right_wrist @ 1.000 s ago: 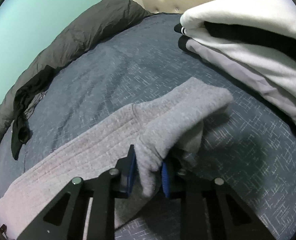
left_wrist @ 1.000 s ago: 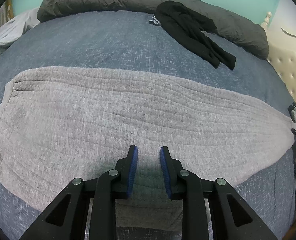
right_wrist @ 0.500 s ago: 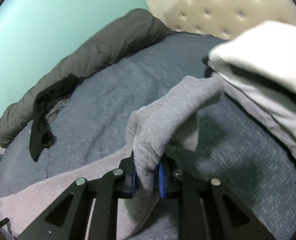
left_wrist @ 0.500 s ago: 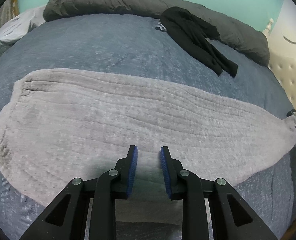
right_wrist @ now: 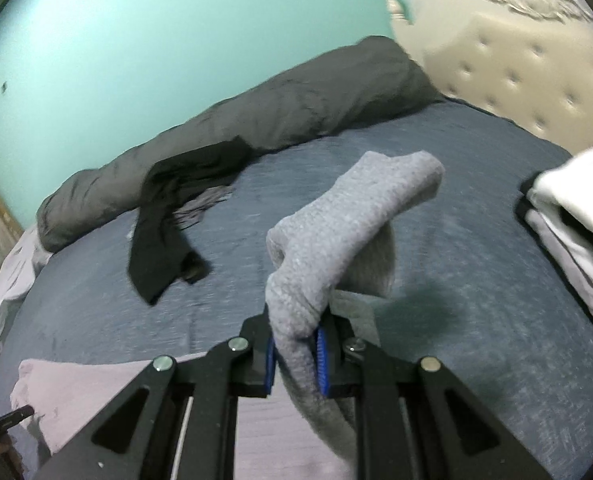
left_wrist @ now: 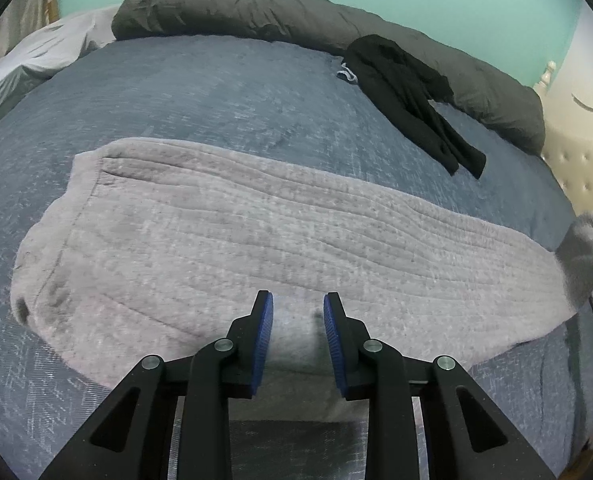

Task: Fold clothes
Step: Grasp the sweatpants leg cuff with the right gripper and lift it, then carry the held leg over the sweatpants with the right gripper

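Lifted higher off the bed [right_wrist: 476, 216], right gripper [right_wrist: 296, 350] clamps grey garment [left_wrist: 256, 236] end — left gripper [left_wrist: 297, 320] fingers apart above it.

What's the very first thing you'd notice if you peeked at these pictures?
The long grey knit garment stretched flat across the blue bedspread, with the left gripper open over its near edge. The right gripper has its jaws shut on one end, lifted off the bed. Farther back, a black garment lies crumpled against a dark duvet.
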The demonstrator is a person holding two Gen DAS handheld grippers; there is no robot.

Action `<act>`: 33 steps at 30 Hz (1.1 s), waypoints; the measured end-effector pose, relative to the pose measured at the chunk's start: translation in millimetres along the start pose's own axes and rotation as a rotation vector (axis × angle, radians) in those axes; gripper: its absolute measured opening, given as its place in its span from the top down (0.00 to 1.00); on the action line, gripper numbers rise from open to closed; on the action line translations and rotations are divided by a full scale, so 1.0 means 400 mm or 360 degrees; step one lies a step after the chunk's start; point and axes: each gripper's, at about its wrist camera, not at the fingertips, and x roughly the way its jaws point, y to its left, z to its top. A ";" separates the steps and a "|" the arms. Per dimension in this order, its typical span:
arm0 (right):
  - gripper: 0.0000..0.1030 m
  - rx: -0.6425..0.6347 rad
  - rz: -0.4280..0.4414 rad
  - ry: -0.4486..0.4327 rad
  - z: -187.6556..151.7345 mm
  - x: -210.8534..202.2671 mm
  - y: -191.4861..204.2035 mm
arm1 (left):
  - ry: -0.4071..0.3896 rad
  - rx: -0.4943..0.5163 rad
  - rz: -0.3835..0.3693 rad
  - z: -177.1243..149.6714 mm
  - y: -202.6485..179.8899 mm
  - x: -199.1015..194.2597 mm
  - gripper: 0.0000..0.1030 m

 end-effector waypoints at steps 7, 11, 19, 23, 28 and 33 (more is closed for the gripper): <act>0.86 -0.0113 0.0114 0.0037 -0.020 -0.003 0.148 | -0.0024 -0.0029 -0.0007 -0.005 0.046 -0.031 0.72; 0.86 -0.0138 0.0177 0.0055 -0.034 -0.002 0.217 | -0.0036 -0.0050 0.0000 -0.006 0.077 -0.044 0.71; 0.86 -0.0229 0.0319 0.0079 -0.056 -0.011 0.366 | -0.0059 -0.0076 0.0023 -0.006 0.119 -0.065 0.65; 0.86 -0.0267 0.0387 0.0091 -0.069 -0.015 0.443 | -0.0068 -0.0086 0.0029 -0.006 0.131 -0.072 0.57; 0.86 -0.0327 0.0461 0.0111 -0.085 -0.006 0.538 | -0.0077 -0.0104 0.0040 -0.005 0.149 -0.078 0.45; 0.86 -0.0357 0.0521 0.0132 -0.104 0.010 0.623 | -0.0078 -0.0124 0.0048 -0.005 0.166 -0.081 0.37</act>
